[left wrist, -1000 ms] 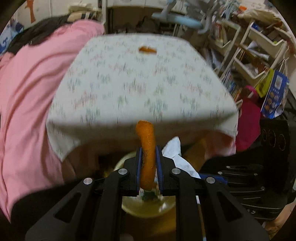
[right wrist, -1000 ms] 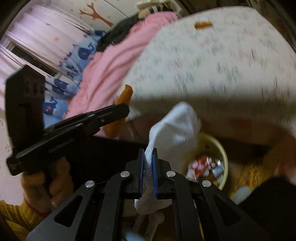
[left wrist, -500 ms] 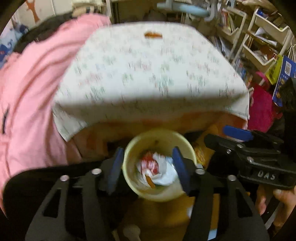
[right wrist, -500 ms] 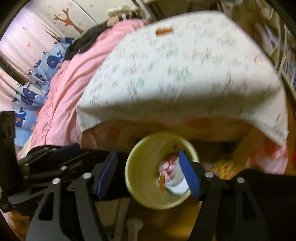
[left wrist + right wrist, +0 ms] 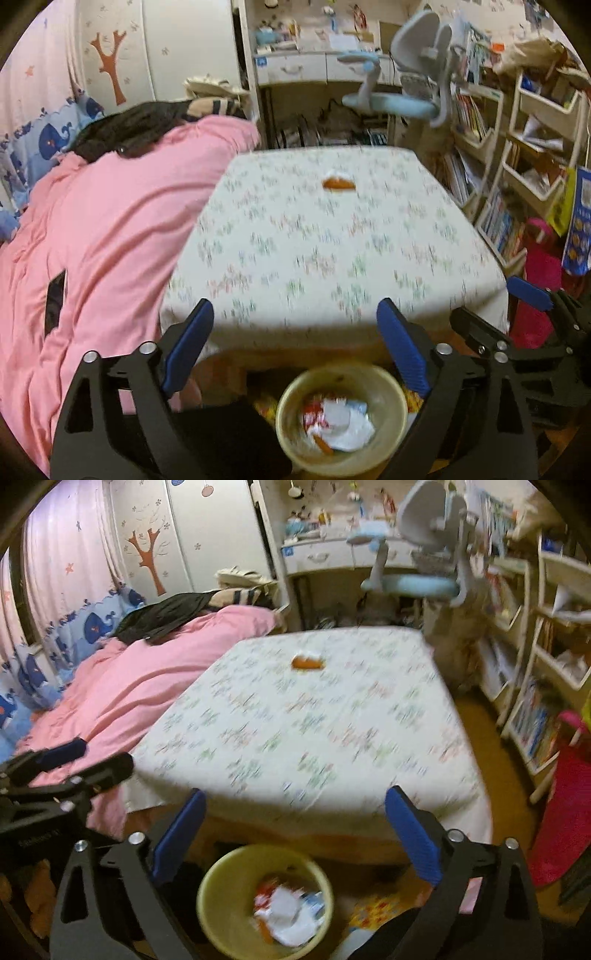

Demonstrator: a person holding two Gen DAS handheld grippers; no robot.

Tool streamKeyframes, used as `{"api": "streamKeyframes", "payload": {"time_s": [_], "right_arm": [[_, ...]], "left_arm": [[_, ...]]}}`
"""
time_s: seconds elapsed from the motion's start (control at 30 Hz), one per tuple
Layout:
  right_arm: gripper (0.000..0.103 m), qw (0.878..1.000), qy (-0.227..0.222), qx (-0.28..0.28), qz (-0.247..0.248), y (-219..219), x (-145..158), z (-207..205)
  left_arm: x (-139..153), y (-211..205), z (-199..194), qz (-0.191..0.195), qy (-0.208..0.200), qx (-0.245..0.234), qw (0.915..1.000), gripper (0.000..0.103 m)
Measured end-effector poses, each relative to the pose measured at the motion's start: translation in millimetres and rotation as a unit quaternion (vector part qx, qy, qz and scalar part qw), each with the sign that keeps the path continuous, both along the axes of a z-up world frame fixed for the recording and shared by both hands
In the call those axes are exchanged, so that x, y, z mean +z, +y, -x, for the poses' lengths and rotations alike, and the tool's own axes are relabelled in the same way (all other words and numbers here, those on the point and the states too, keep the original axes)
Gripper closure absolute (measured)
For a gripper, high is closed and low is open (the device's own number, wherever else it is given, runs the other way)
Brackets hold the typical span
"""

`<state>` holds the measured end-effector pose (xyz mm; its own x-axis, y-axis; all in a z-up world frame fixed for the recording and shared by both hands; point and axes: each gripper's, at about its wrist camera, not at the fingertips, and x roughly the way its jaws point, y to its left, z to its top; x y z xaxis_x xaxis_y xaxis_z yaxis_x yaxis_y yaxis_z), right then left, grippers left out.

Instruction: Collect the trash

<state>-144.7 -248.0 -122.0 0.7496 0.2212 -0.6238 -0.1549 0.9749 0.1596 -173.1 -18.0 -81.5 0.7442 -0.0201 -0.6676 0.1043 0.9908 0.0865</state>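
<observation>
A yellow bin point(image 5: 341, 417) stands on the floor at the table's near edge; it also shows in the right wrist view point(image 5: 264, 901). White tissue, a red wrapper and an orange piece lie inside it. One orange peel point(image 5: 338, 183) lies on the far part of the patterned tablecloth point(image 5: 325, 251); it also shows in the right wrist view point(image 5: 307, 662). My left gripper point(image 5: 295, 354) is open and empty above the bin. My right gripper point(image 5: 291, 842) is open and empty beside it, and shows in the left wrist view point(image 5: 524, 314).
A pink duvet point(image 5: 103, 236) covers the bed to the left of the table. Bookshelves point(image 5: 517, 155) line the right side. A desk with a blue-grey chair point(image 5: 406, 92) stands behind the table. A red bag point(image 5: 569, 805) sits at the right.
Both grippers opened and dropped the orange peel and the white tissue into the bin. Both then rose and tilted up toward the tabletop.
</observation>
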Motion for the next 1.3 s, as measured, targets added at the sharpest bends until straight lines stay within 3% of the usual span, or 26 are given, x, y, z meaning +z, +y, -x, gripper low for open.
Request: {"api": "streamKeyframes", "payload": {"time_s": [0.3,0.73,0.87,0.97,1.07,1.3], "right_arm": [[0.007,0.998,-0.047,-0.019,0.032,2.0,31.7,-57.9],[0.007,0.995,-0.079,-0.046,0.044,2.6,42.9,-147.5],[0.007,0.997,-0.059,-0.048,0.03,1.1,33.2,-153.8],[0.007,0.996,-0.065,-0.04,0.037,5.8,36.5,-151.7],[0.007,0.997,-0.063,-0.049,0.022,3.0,39.9,-155.3],[0.007,0.997,-0.062,-0.049,0.025,7.1,41.8,-162.0]], "left_arm": [[36.2,-5.9,-71.7,0.003,-0.067,0.013,0.9977,0.007],[44.9,-8.5,-204.8,0.014,-0.097,0.038,0.9944,0.007],[28.3,-4.2,-220.6,0.013,-0.09,0.042,0.9949,0.007],[16.9,-0.9,-230.1,0.023,-0.06,0.042,0.9971,0.007],[18.5,-2.8,-227.2,0.01,-0.078,0.038,0.9962,0.007],[13.2,1.7,-226.0,0.01,-0.07,0.039,0.9967,0.007]]}}
